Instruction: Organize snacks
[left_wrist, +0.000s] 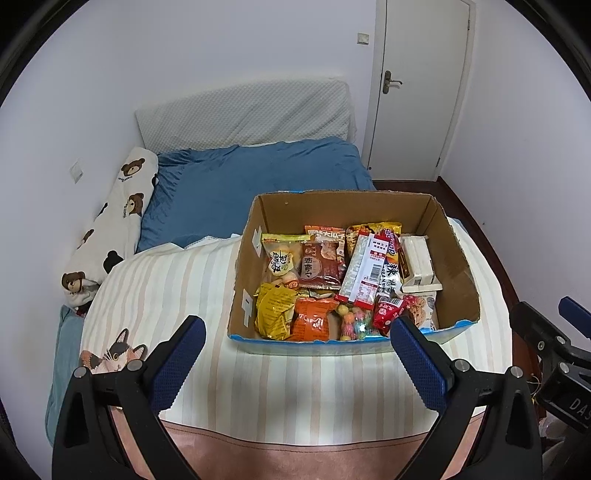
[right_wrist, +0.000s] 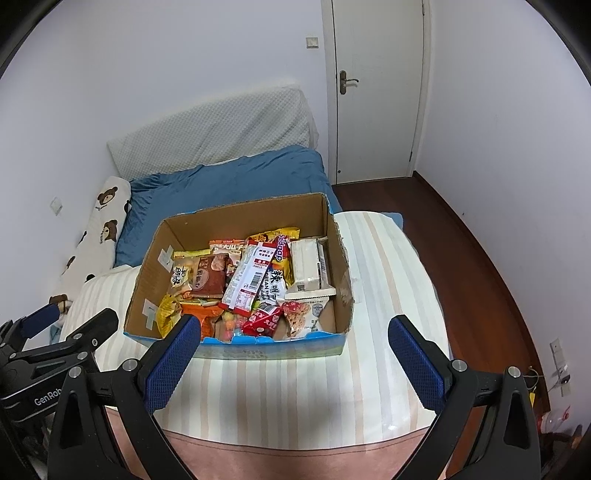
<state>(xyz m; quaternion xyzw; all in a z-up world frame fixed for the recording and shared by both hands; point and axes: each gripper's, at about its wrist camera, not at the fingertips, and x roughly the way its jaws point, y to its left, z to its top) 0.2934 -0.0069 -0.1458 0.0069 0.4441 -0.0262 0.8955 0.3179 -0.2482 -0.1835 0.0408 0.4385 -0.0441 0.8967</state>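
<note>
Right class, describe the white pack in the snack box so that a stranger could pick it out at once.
Start at the cardboard box on the striped bedding. Look along its right-hand wall, on the door's side, past the long barcode packet. The white pack lies there: a plain, blocky, cream-white bundle, while every neighbour is a brightly printed bag.

Snacks (left_wrist: 332, 273) in box (left_wrist: 458, 266) on bed (left_wrist: 295, 387), pillow (left_wrist: 258, 177) behind.

I am seeing an open cardboard box (left_wrist: 458, 258) sitting on the striped bedding, holding a jumble of snack packets (left_wrist: 321, 269) lying flat and overlapping, with a yellow crumpled bag (left_wrist: 273, 310) at its near left corner and a white carton (left_wrist: 417, 264) lying along its right wall.
</note>
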